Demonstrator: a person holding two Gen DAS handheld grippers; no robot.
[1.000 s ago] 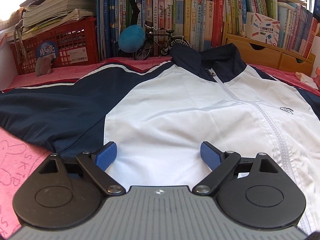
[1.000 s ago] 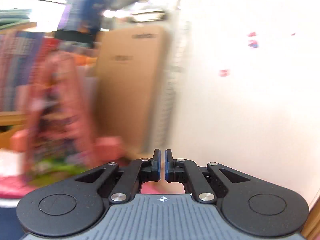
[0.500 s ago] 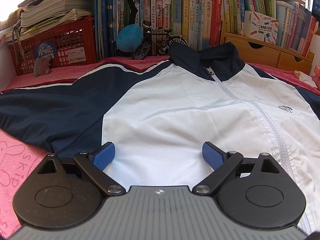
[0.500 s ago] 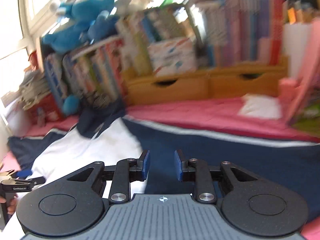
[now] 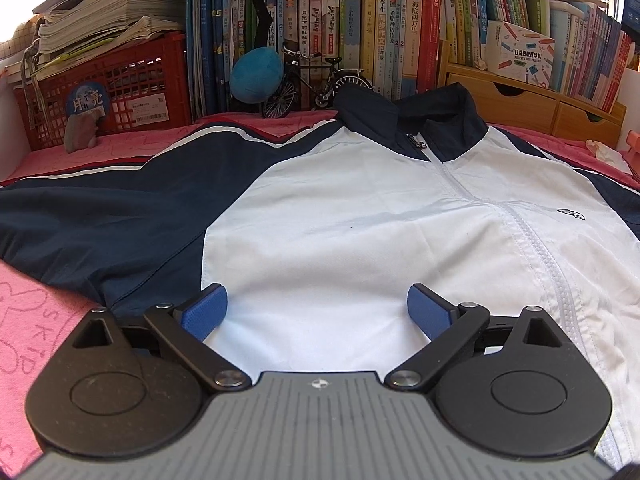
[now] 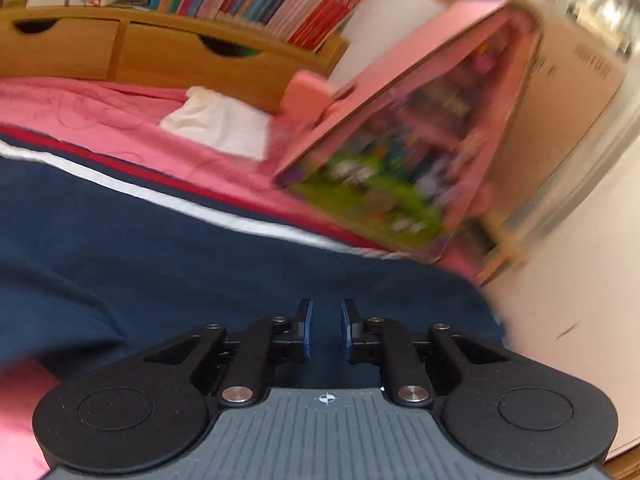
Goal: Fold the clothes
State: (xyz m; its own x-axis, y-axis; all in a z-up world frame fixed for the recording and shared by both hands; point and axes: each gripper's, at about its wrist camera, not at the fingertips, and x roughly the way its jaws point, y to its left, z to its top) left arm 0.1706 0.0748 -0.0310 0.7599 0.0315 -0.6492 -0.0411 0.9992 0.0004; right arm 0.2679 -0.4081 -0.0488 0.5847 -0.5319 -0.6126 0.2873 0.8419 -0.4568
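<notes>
We see the jacket (image 5: 360,216) lying flat, with open air above its white front and navy sleeves. Behind the collar, the toy bicycle (image 5: 308,80), crate (image 5: 108,92) and books (image 5: 360,32) wall off the back. At the right sleeve's (image 6: 200,264) end a tilted pink box (image 6: 412,140) crowds in; drawers (image 6: 160,52) block behind.

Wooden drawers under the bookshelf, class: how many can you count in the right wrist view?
2. One drawer sits at the far left behind the pink cloth; the other drawer is just right of it. More may lie outside the view.
</notes>
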